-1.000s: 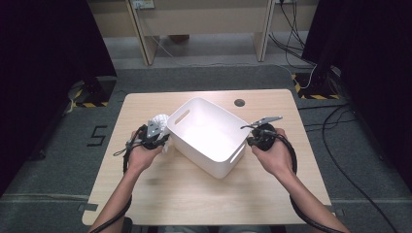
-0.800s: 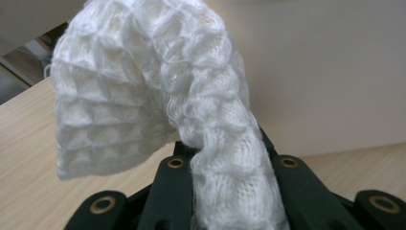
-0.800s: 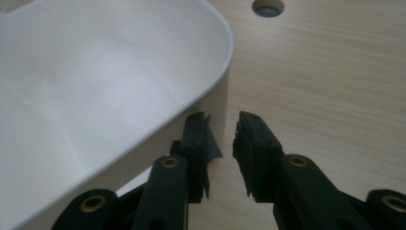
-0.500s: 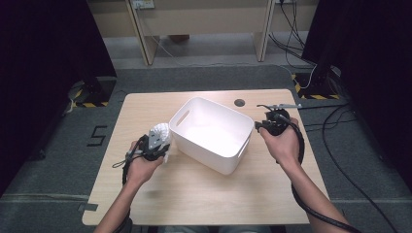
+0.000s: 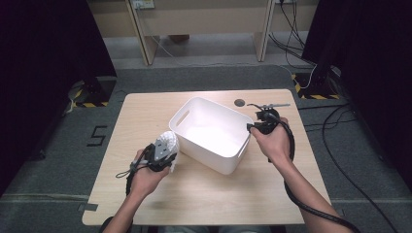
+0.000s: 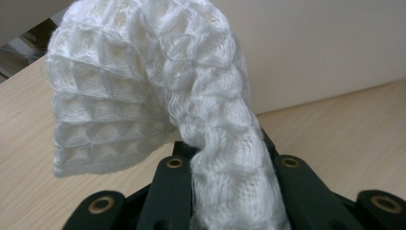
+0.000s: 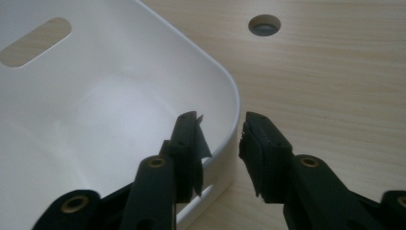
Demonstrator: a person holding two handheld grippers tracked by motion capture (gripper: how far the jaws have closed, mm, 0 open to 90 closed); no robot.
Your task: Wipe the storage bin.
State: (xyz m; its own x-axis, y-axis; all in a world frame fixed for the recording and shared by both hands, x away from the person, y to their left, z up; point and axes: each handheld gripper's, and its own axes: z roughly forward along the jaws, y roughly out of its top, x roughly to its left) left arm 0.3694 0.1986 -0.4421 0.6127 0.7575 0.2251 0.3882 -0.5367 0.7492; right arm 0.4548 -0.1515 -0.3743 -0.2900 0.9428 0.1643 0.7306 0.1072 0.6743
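Observation:
A white plastic bin stands at the middle of the wooden table. My left gripper is just off the bin's near left side, shut on a white waffle-knit cloth. In the left gripper view the cloth rises from between the jaws of the left gripper and droops left, with the bin's wall behind it. My right gripper is at the bin's right end. In the right gripper view its jaws straddle the bin's rim with gaps to the pads. They have just been closing a little.
A round cable hole lies in the table behind the bin, shown also in the right gripper view. The bin's inside is bare. Cables run over the grey floor to the right of the table, and dark curtains hang on both sides.
My left hand has drawn the cloth back from the bin's left end toward the table's near side. My right gripper's jaws have opened off the bin's rim, and that hand has shifted slightly farther away.

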